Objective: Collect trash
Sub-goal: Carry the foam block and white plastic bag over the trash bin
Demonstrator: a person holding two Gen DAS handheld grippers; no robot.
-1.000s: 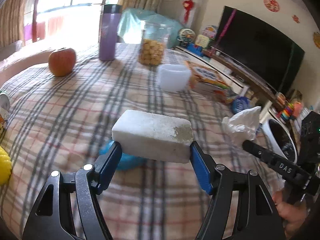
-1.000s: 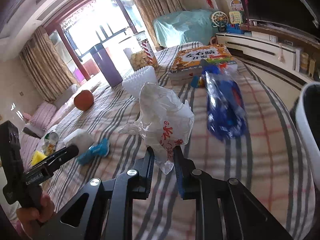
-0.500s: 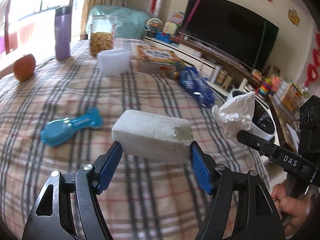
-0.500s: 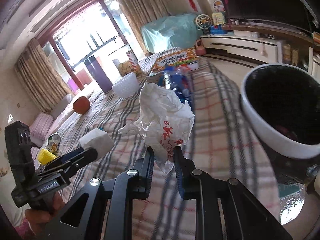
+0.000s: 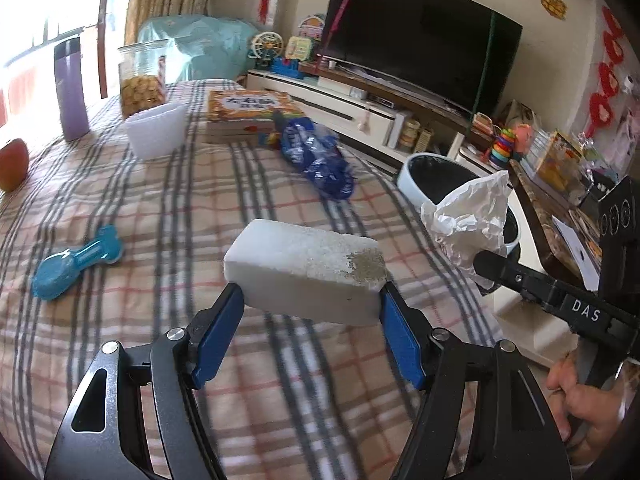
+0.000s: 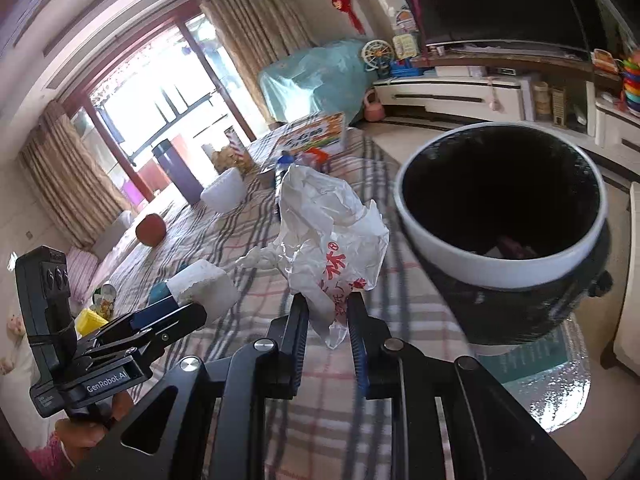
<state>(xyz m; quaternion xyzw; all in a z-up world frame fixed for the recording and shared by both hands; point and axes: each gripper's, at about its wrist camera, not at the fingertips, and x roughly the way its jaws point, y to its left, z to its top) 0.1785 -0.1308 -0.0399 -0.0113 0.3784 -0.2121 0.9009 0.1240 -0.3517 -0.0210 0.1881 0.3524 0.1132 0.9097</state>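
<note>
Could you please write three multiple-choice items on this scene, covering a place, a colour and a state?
1. Where is the trash bin relative to the table?
A. On the table
B. Beside the table's edge, lower than the tabletop
C. Under the television

2. What colour is the scoop lying on the tablecloth?
A. Blue
B. Red
C. Yellow

3. What is the state of the left gripper?
A. Open and empty
B. Shut on the crumpled bag
C. Shut on the white foam block

Answers:
1. B, its white rim shows just past the table edge.
2. A, it is plainly turquoise blue.
3. C, the jaws press both ends of the block, while the right gripper pinches the crumpled plastic bag.
</note>
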